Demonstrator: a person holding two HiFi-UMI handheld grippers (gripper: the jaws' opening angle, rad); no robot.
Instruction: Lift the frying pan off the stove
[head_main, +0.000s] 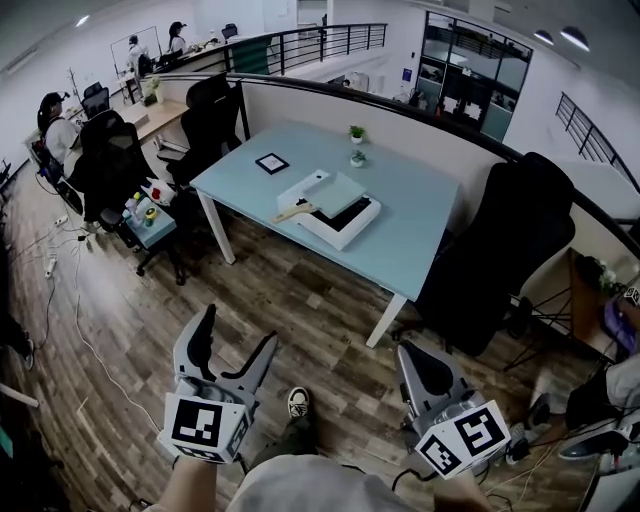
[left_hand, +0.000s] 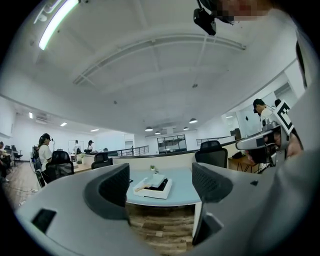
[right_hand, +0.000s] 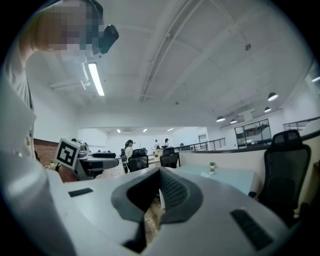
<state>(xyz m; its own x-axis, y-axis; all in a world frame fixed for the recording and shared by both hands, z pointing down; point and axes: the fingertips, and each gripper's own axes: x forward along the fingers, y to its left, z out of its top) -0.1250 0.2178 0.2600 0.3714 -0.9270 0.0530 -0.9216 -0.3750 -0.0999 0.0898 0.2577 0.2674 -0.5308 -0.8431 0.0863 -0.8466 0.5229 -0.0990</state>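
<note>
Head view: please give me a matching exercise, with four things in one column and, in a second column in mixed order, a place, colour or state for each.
1. left hand-held gripper
2. right hand-held gripper
3. stove
4. table

A. light blue
B. jaws together
C. jaws apart, nothing between them
D. on the table

Pairs: 1-C, 2-B, 3-D, 4-A

The floor (head_main: 300, 300) is brown wood planking with a dull sheen. The pale blue tabletop (head_main: 420, 230) looks smooth and matt. The left tongs (head_main: 240, 326) and right tongs (head_main: 410, 350) are matt grey plastic with ribbed black pads (left_hand: 114, 187).
</note>
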